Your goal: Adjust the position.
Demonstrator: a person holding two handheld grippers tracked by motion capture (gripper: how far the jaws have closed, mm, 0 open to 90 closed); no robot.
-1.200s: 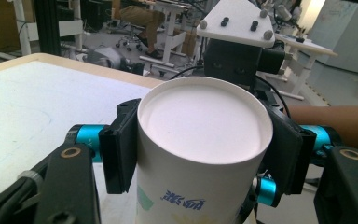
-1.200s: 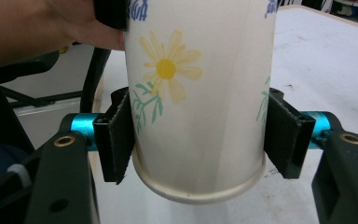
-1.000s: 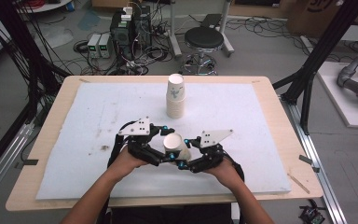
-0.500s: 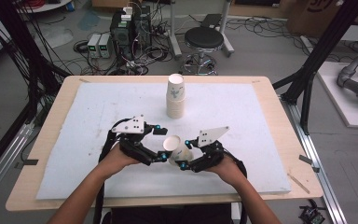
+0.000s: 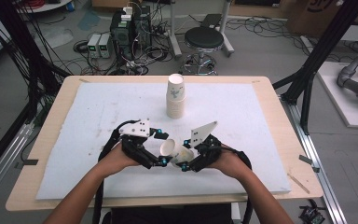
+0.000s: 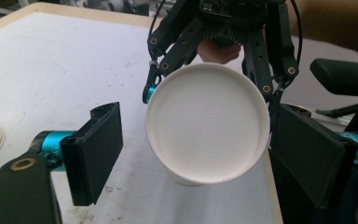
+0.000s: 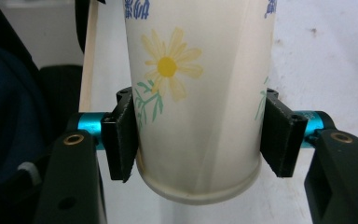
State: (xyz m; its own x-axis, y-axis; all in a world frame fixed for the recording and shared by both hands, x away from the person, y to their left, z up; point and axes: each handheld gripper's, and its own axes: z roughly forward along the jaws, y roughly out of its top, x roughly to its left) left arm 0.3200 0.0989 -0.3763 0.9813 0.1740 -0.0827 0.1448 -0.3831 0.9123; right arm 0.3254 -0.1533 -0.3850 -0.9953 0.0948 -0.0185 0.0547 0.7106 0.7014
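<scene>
The right gripper (image 5: 185, 164) is pinching a paper cup (image 5: 175, 150) near its base, holding it tipped on its side over the near middle of the white mat (image 5: 98, 112), mouth turned toward the left gripper (image 5: 162, 148). In the right gripper view the pads (image 7: 121, 140) press both sides of the cup wall, and the thin paper there looks creased. That would be my worry: squeeze any harder and the cup could buckle, go oval, and refuse to nest onto the stack of cups (image 5: 175, 95) standing at the far middle of the mat. The left gripper has its jaws spread wide either side of the rim, touching nothing as far as I can tell. If it closes on that open rim while the right one lets go too soon, the cup may pop out and roll off.
</scene>
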